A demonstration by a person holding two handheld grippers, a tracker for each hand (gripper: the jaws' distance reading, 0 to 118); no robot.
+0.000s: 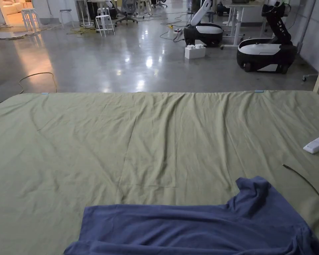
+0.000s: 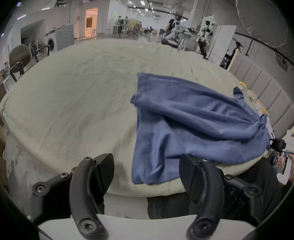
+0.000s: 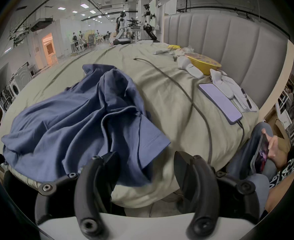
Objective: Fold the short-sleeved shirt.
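With both the left gripper (image 2: 146, 172) and right gripper (image 3: 147, 169) gaping wide and empty, I'd pinch the rumpled shirt's (image 1: 188, 225) near edge cleanly, then spread it flat.

1. A wrinkled olive sheet (image 1: 149, 139) covered the bed.
2. A white remote (image 1: 316, 144) lay near its right edge.
3. A dark cable (image 3: 182, 91) ran to a phone (image 3: 220, 103).
4. A yellow bowl (image 3: 204, 66) sat by the padded headboard (image 3: 220, 34).
5. Wheeled robots (image 1: 265, 49) stood on the glossy floor (image 1: 122, 63).

Shirt (image 1: 195, 229): blue knit cloth, matt, creased. Bed sheet (image 1: 139, 139): olive cloth, matt, wrinkled. Floor (image 1: 122, 63): polished concrete, glossy. Headboard (image 3: 229, 41): padded upholstery.
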